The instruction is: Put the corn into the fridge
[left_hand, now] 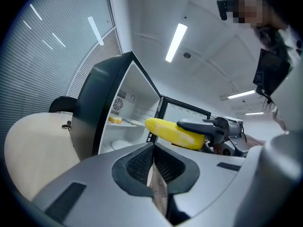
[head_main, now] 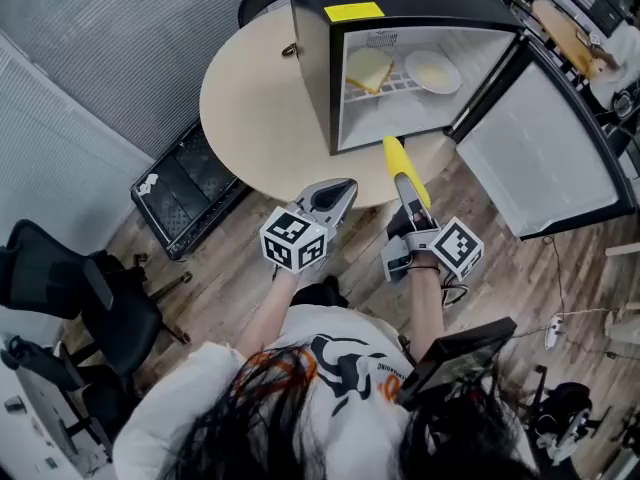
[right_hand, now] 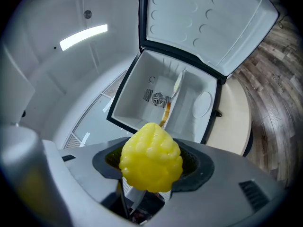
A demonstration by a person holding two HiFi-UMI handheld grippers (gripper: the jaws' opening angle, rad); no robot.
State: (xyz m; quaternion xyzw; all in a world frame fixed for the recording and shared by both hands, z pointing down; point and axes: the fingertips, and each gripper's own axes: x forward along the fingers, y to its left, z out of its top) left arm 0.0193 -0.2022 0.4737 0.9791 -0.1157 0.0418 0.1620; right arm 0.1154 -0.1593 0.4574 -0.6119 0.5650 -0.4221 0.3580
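The yellow corn cob [head_main: 398, 160] sticks out ahead of my right gripper [head_main: 408, 192], which is shut on its rear end; its tip points at the open mini fridge [head_main: 318, 58] on the round table [head_main: 250, 108]. In the right gripper view the corn [right_hand: 151, 162] fills the jaws, with the fridge interior [right_hand: 163, 96] ahead. My left gripper [head_main: 340, 194] hovers beside it at the table's near edge, shut and holding nothing. The left gripper view shows its jaws [left_hand: 152, 162] together, and the corn [left_hand: 173, 132] to the right in front of the fridge [left_hand: 109, 112].
The fridge door [head_main: 545, 153] swings open to the right. On the shelf inside lie a slice of bread [head_main: 368, 68] and a white plate [head_main: 433, 70]. A black crate [head_main: 185, 196] sits under the table; black chairs [head_main: 70, 288] stand at left. Cables [head_main: 555, 328] lie on the floor.
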